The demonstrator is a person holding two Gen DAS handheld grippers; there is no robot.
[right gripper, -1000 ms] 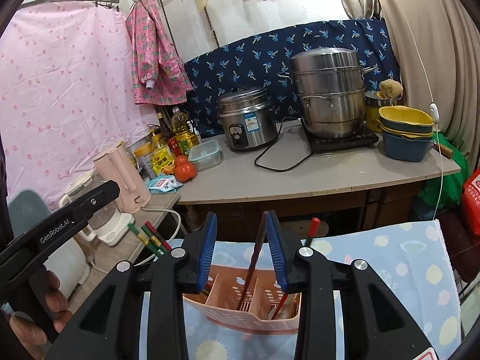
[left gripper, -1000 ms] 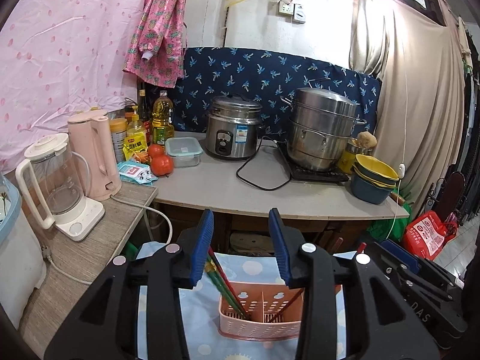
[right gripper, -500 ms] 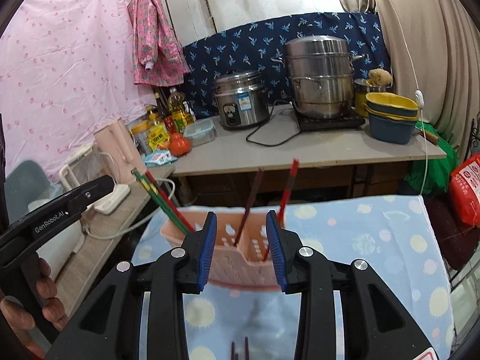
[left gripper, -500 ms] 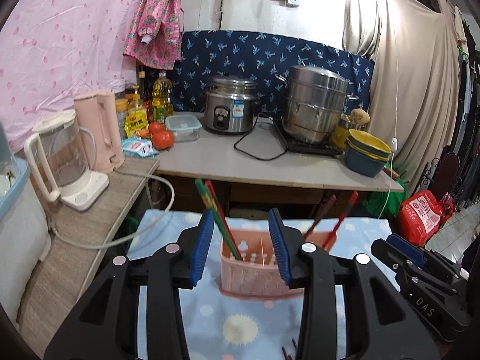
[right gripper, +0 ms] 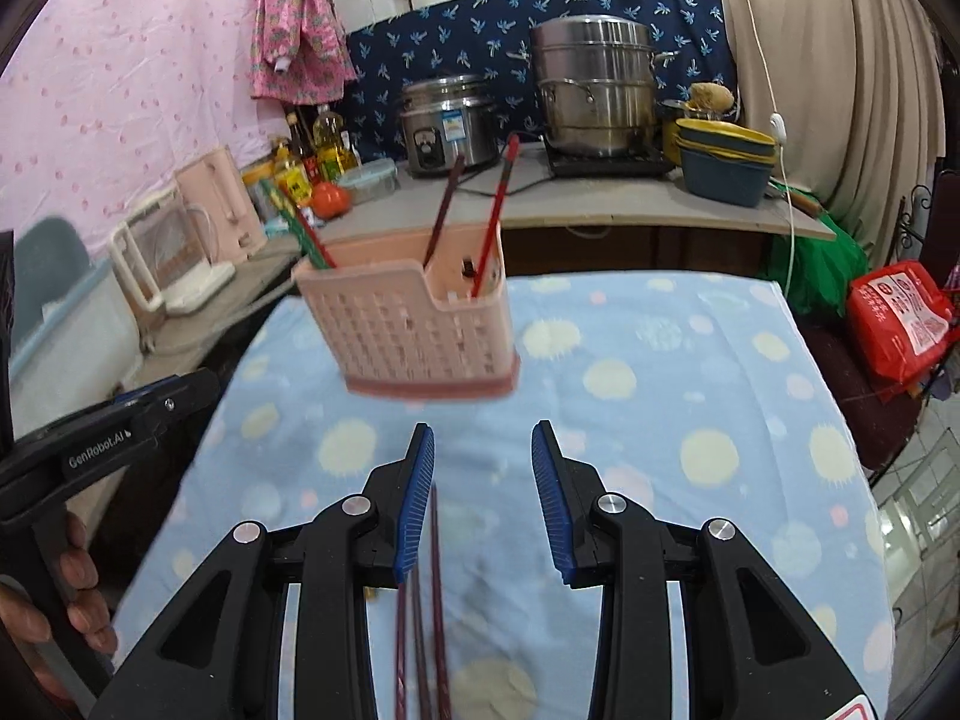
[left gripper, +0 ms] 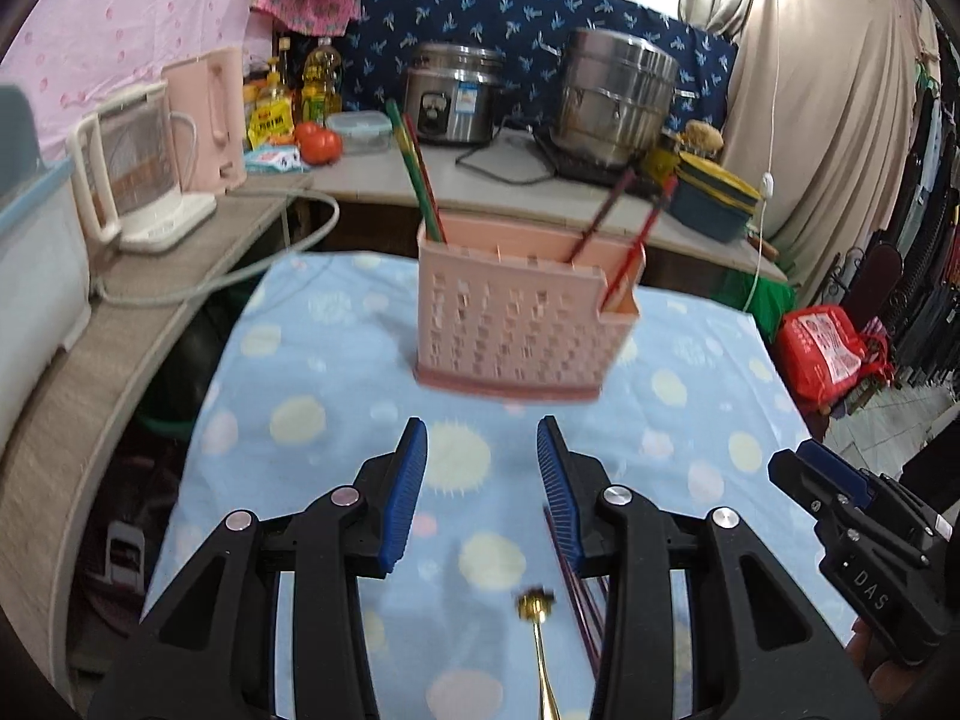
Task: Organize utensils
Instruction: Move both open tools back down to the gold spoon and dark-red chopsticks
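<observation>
Both grippers — left (left gripper: 482, 468) and right (right gripper: 483, 480) — are held wide open and empty over the dotted blue cloth (right gripper: 690, 396), the pink perforated plastic utensil basket (right gripper: 414, 330) seen ahead — dark red chopsticks (right gripper: 435, 612) below.

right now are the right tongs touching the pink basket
Apart. The right wrist view shows blue spotted cloth between the open right tongs and the pink basket base.
</observation>
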